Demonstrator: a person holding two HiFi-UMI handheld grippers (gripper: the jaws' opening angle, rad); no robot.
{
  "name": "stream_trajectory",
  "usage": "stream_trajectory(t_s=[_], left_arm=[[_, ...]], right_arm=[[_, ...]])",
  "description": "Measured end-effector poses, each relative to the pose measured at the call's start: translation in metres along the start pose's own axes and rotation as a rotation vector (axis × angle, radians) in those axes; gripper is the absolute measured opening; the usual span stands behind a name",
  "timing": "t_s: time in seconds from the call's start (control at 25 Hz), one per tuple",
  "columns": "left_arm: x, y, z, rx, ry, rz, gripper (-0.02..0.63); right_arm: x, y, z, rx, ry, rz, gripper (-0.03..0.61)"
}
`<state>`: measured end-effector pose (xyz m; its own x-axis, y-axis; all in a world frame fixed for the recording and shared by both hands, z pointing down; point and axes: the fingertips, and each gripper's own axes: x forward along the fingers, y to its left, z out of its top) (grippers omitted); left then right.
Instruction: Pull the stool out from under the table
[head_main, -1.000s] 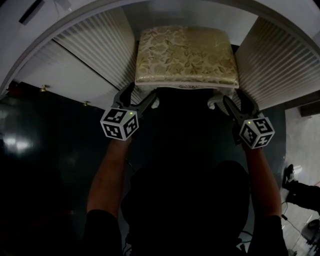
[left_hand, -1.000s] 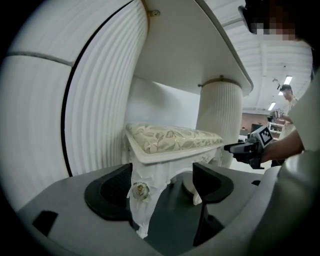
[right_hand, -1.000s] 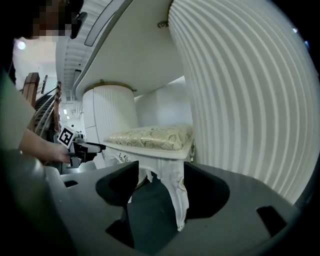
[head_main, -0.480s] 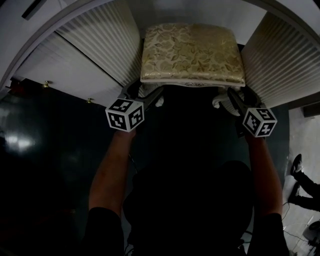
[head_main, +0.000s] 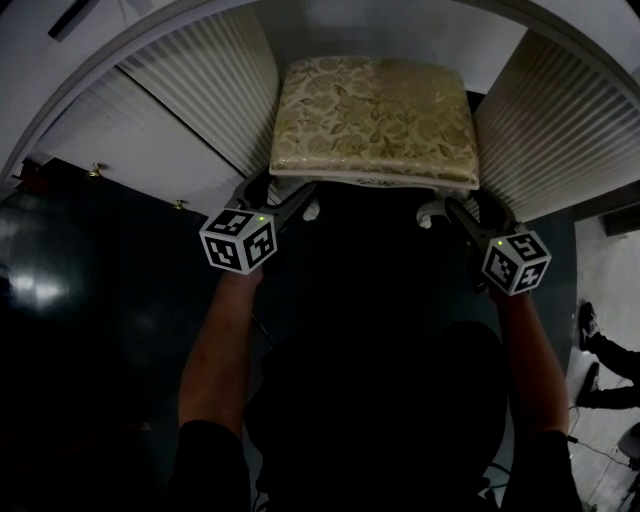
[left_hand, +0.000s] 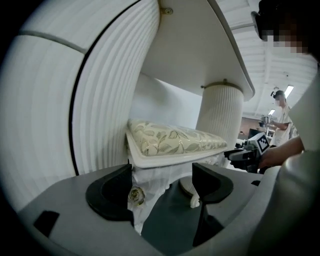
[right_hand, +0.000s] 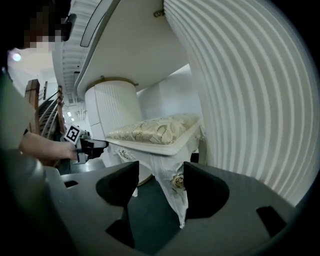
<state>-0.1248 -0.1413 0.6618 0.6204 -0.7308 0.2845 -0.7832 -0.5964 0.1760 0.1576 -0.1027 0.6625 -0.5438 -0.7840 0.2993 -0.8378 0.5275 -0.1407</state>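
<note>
Head view shows a large white desk (head_main: 200, 90) with a curved top edge arching across the upper frame and a ribbed rounded pedestal at each side. In the gap between those pedestals, at upper centre, stands the white-framed stool with a cream and gold leaf-patterned cushion (head_main: 372, 118), on a dark glossy floor (head_main: 100, 330).

Just under the stool's near edge, the left hand-held gripper (head_main: 280, 195) meets its lower-left corner and the right hand-held gripper (head_main: 465, 205) meets its lower-right corner, each with a marker cube behind it and a bare forearm running down the frame.

Left gripper view: the left hand-held gripper (left_hand: 162, 172) has its jaws apart, with the stool's carved white front leg (left_hand: 150, 195) standing between them at centre bottom, against the left-hand jaw and clear of the other. A small gold rosette (left_hand: 134, 195) sits on that leg beside the jaw.

Right gripper view: the right hand-held gripper (right_hand: 160, 175) is likewise spread, the other front leg (right_hand: 172, 200) between its jaws, touching the right-hand one, its gold rosette (right_hand: 178, 182) just beside it.
</note>
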Motion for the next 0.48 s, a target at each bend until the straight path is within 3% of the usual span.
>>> stream_trajectory(t_s=[0.12, 0.24, 0.36, 0.48], left_arm=[[-0.001, 0.003, 0.003, -0.008, -0.041, 0.009, 0.374], [0.003, 0.002, -0.002, 0.051, -0.032, -0.014, 0.374], [0.0, 0.0, -0.004, 0.059, 0.037, -0.065, 0.361], [-0.011, -0.006, 0.009, 0.018, 0.148, -0.078, 0.357]], right_arm=[[-0.011, 0.008, 0.006, -0.035, 0.02, 0.069, 0.238], [-0.008, -0.002, 0.005, -0.04, 0.012, 0.102, 0.238], [0.003, -0.018, 0.001, 0.025, 0.022, 0.098, 0.238], [0.011, -0.023, 0.002, 0.116, 0.117, 0.098, 0.238]])
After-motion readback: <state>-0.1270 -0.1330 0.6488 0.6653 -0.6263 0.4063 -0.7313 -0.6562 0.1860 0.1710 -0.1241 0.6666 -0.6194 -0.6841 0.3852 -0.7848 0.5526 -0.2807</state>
